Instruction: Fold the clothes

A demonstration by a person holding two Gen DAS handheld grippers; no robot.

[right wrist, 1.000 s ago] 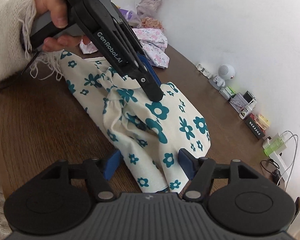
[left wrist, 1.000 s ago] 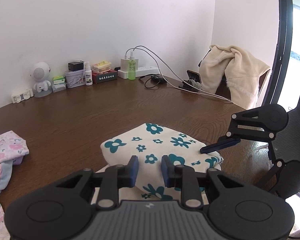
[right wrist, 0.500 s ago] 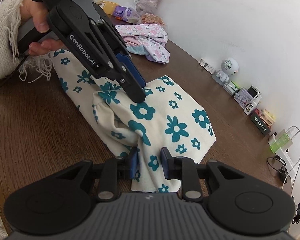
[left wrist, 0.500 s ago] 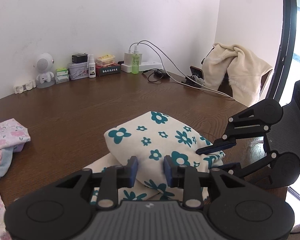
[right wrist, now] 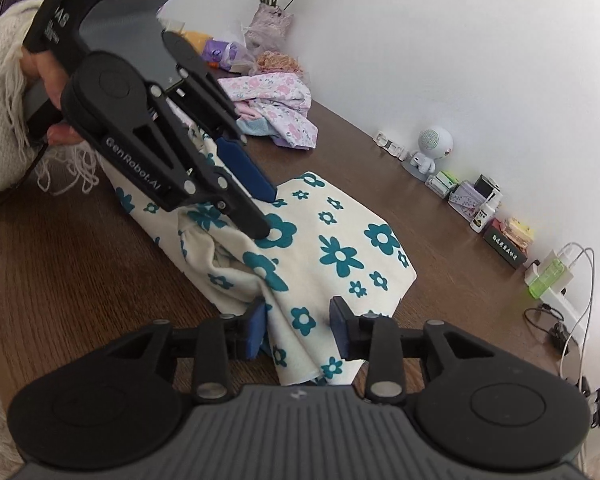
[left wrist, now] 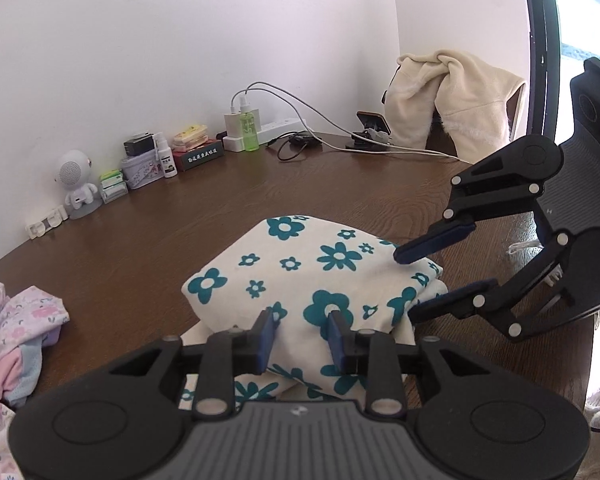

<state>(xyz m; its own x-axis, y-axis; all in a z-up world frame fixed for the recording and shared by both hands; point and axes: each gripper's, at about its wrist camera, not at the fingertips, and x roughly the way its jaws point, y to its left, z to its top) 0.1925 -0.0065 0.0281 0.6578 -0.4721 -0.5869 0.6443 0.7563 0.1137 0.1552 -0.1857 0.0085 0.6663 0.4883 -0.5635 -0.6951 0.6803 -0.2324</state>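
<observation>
A cream garment with teal flowers (left wrist: 300, 276) lies folded on the brown table (left wrist: 180, 224); it also shows in the right wrist view (right wrist: 332, 248). My left gripper (left wrist: 300, 334) is partly open, with a fold of the garment between its blue pads. My right gripper (right wrist: 298, 326) is open around the garment's near edge. In the left wrist view the right gripper (left wrist: 428, 280) stands at the garment's right end, jaws apart above and below the fold. In the right wrist view the left gripper (right wrist: 266, 214) hovers over the garment's far end.
A pile of pink floral clothes (right wrist: 276, 104) lies on the table's left part (left wrist: 16, 328). Small bottles, boxes, a white robot speaker (left wrist: 76, 184) and a power strip with cables (left wrist: 284, 128) line the wall. A cream jacket (left wrist: 452, 96) hangs on a chair.
The right gripper, shut on the garment's edge half a second ago, has opened. The left gripper has opened a little. The folded garment has settled on the table.
</observation>
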